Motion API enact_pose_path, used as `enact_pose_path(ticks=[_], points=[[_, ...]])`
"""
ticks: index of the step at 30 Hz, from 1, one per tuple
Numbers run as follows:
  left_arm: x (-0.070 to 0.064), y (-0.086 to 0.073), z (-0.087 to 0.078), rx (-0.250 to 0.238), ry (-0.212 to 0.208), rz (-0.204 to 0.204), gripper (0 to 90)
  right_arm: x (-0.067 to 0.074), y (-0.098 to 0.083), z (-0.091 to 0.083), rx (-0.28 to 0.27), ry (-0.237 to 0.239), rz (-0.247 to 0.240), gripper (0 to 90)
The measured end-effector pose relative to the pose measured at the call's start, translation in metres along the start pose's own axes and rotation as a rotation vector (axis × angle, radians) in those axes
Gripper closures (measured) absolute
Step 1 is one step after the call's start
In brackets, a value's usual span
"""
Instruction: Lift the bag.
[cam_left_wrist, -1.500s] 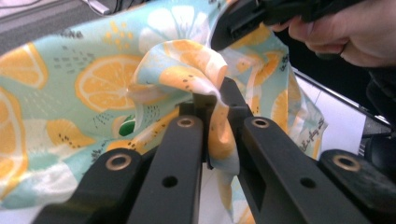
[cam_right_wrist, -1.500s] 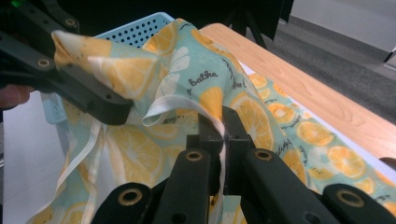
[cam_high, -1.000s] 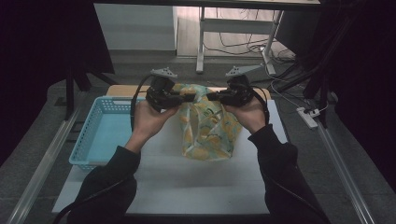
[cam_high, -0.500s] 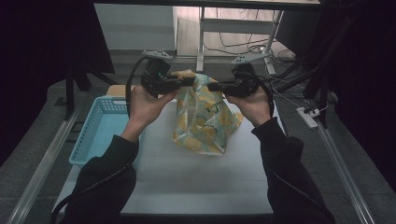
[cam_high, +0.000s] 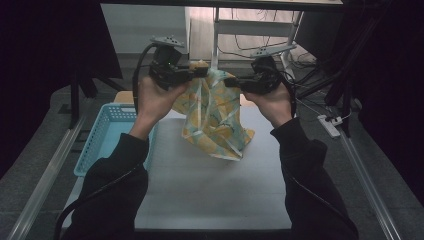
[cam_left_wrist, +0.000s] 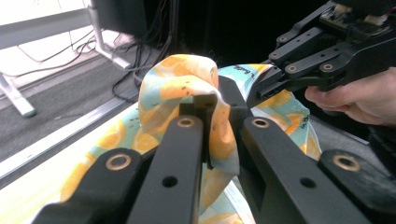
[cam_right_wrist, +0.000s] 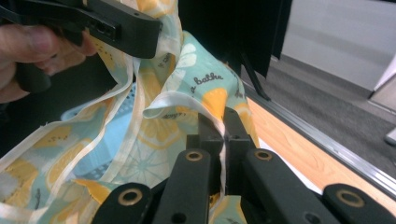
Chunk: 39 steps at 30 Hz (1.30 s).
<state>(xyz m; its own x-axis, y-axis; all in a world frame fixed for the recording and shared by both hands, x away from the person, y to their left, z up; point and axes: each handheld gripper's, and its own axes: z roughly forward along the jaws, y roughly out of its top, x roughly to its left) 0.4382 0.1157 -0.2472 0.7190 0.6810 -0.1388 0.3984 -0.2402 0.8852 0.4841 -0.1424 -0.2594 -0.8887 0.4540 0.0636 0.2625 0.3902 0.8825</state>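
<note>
Cloth (cam_high: 215, 117): I'm seeing it hanging between both grippers, its lower end resting on the surface (cam_high: 210, 185).
Basket (cam_high: 102, 142): sitting left of the cloth.

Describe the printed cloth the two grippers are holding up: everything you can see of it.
The cloth is a thin, soft fabric printed with orange and yellow citrus slices on pale turquoise, with cream bands and small dark lettering. It hangs crumpled and folded, not spread flat. The left gripper pinches a bunched top edge; the right gripper clamps a cream hem beside it. Its lower corner rests on the white table mat, to the right of the blue basket.
</note>
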Motion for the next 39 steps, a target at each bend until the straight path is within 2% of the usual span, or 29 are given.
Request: enact_pose_path(ticks=[4, 8, 13, 20, 23, 27, 32, 35, 39], points=[[0.007, -0.002, 0.009, 0.009, 0.013, -0.014, 89.1, -0.007, -0.007, 0.009, 0.011, -0.01, 0.019, 90.0], [0.009, 0.0, 0.009, -0.006, 0.004, -0.021, 89.0, -0.009, -0.008, 0.013, 0.011, -0.003, 0.032, 90.0], [0.003, 0.009, -0.003, -0.041, -0.004, -0.008, 89.1, 0.0, 0.003, 0.008, -0.017, 0.023, 0.017, 90.0], [-0.008, 0.028, -0.027, -0.089, 0.007, 0.028, 89.1, 0.014, 0.024, -0.003, -0.043, 0.035, -0.02, 90.0], [-0.01, 0.033, -0.031, -0.088, 0.013, 0.033, 89.1, 0.016, 0.03, -0.008, -0.058, 0.034, -0.026, 90.0], [-0.007, 0.028, -0.019, -0.037, 0.023, 0.031, 89.1, 0.013, 0.027, -0.006, -0.044, 0.005, -0.037, 90.0], [-0.002, 0.014, 0.006, 0.02, 0.019, 0.03, 88.9, 0.003, 0.007, 0.007, 0.007, -0.046, -0.027, 90.0], [0.001, 0.007, 0.018, 0.042, 0.023, 0.041, 88.6, -0.007, -0.006, 0.014, 0.019, -0.054, -0.002, 90.0], [0.005, 0.0, 0.03, 0.076, 0.019, 0.035, 88.1, -0.015, -0.017, 0.019, 0.026, -0.061, 0.024, 90.0]])
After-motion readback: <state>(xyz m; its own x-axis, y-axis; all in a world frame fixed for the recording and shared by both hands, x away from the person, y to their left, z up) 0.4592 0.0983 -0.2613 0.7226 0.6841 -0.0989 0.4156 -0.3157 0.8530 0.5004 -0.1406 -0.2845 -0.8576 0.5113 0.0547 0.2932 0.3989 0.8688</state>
